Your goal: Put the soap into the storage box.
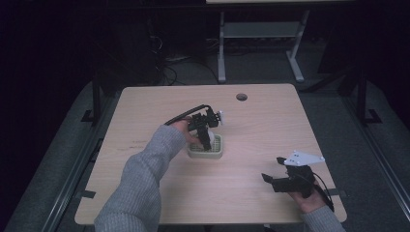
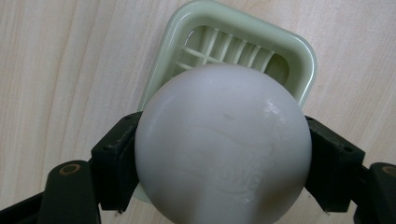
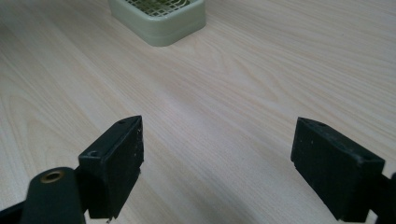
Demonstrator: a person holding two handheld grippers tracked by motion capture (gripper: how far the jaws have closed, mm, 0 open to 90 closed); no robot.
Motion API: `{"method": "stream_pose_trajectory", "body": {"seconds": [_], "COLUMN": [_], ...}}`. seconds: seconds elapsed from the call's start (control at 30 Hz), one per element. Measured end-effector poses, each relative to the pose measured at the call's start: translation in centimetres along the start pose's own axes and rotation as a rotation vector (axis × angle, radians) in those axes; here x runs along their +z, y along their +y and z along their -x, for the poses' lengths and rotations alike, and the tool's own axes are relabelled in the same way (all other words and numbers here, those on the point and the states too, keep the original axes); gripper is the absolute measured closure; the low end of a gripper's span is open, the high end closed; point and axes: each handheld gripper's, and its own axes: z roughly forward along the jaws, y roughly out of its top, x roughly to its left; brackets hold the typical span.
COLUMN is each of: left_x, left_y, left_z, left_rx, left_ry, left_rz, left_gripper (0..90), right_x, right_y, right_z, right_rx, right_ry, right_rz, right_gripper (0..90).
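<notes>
A pale green square tray (image 1: 216,153) with a slatted bottom sits near the middle of the wooden table. My left gripper (image 1: 205,135) hangs over it, pointing down, shut on a white ball (image 1: 206,137). In the left gripper view the white ball (image 2: 223,144) is squeezed between both black jaws, just above the pale green tray (image 2: 306,60). My right gripper (image 1: 271,170) rests low at the table's front right, open, with nothing between its jaws. The right gripper view has the pale green tray (image 3: 161,23) far ahead across bare wood.
The wooden table (image 1: 261,125) has a round cable hole (image 1: 241,96) near its far edge. A grey sleeve (image 1: 140,183) crosses the front left of the table. Beyond the table stand the legs of another desk (image 1: 221,48) on a dark floor.
</notes>
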Motion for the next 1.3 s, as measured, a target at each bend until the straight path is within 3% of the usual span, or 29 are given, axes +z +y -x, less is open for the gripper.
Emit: {"method": "stream_pose_trajectory", "body": {"seconds": [0.63, 1.3], "left_x": [0.9, 1.2], "left_y": [0.3, 0.3], "left_z": [0.0, -0.1], "left_rx": [0.011, -0.004], "left_ry": [0.008, 0.005], "left_rz": [-0.025, -0.035], "left_gripper": [23.0, 22.6], "right_x": [0.0, -0.1], "right_y": [0.0, 0.1], "right_z": [-0.1, 0.0], "right_rx": [0.002, 0.000], "right_ry": [0.006, 0.008], "right_rz": [0.000, 0.003], "right_gripper": [16.4, 16.5]}}
